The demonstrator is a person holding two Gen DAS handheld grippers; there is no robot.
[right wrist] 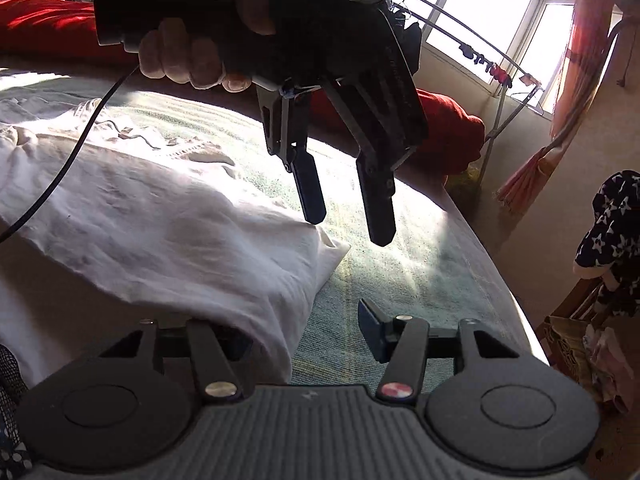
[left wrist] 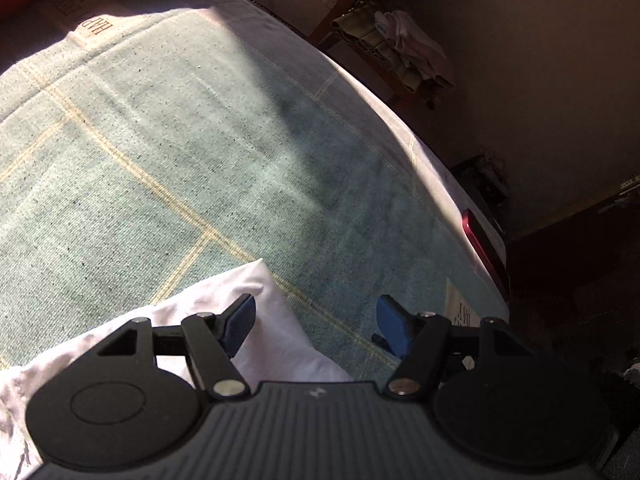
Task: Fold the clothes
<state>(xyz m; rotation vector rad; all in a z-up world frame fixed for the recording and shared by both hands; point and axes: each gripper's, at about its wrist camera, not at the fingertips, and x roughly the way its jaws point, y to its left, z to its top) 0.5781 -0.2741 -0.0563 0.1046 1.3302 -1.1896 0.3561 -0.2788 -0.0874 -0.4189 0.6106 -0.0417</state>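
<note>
Right wrist: rumpled, seemingly folded white garment (right wrist: 168, 224).

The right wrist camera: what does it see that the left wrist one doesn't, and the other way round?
Only the right wrist view shows the left gripper from outside, open above the bed, the hand holding it, the window and the red bedding. Only the left wrist view shows a red-edged object at the bed's edge. Both show the white garment on the green checked bedcover, each camera's own gripper open.
</note>
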